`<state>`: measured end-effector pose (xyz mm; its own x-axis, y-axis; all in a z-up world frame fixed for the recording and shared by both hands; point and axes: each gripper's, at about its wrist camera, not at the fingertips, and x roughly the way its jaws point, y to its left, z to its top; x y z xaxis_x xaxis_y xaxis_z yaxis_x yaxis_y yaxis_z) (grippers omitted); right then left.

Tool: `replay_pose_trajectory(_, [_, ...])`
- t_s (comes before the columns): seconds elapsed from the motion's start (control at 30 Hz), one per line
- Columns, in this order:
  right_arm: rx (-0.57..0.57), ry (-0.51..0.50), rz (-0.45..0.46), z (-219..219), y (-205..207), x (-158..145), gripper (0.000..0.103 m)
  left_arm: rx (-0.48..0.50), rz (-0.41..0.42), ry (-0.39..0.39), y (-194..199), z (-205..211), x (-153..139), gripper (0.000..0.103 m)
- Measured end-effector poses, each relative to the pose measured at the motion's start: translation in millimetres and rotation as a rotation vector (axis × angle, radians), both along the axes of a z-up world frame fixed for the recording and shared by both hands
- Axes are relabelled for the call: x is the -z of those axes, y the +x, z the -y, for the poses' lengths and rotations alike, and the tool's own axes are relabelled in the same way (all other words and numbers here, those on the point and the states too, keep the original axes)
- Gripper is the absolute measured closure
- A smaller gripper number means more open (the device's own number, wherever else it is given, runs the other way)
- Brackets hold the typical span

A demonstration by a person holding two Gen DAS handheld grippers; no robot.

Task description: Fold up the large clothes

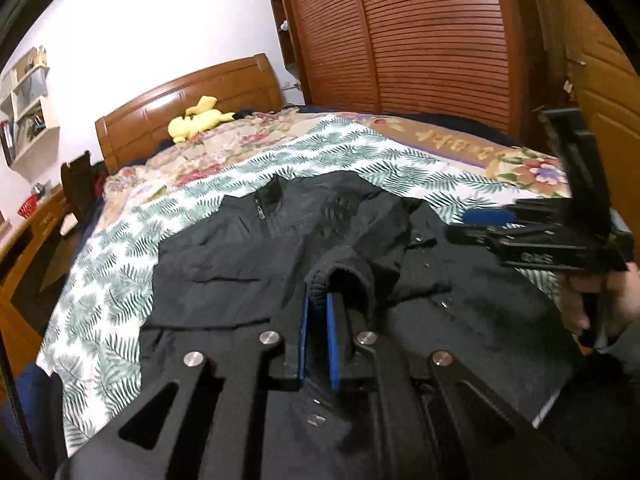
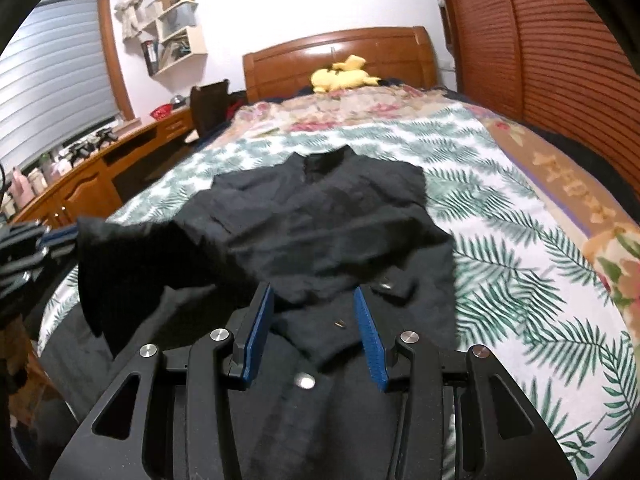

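A black jacket is lying spread on the bed's leaf-print cover, collar toward the headboard. The left hand-held gripper is pinching a sleeve cuff, apparently carrying it across the body; laying it flat looks next. The right hand-held gripper is hovering spread and empty. Only the right view shows the sleeve hanging; only the left shows the person's hand.
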<state>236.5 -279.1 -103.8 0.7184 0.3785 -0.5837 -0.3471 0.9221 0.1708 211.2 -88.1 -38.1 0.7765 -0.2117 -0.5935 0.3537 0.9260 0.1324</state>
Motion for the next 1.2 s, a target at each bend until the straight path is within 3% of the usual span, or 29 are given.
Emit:
replay_pose_trajectory(0.53, [-0.025, -0.068, -0.021, -36, 18, 10, 0.061, 0.007, -0.107, -0.021, -44, -12, 39, 0.096])
replay_pose_trajectory(0.73, [-0.05, -0.058, -0.027, -41, 16, 11, 0.061, -0.01, -0.136, -0.098, -60, -26, 39, 0.094])
replay_pose_trajectory(0.93, [-0.104, -0.054, -0.035, -57, 13, 14, 0.061, -0.058, -0.129, -0.114, -75, -44, 45, 0.078])
replay_pose_trajectory(1.2, [-0.23, -0.06, -0.053, -90, -4, 24, 0.061, -0.114, -0.174, -0.114, -63, -64, 66, 0.073])
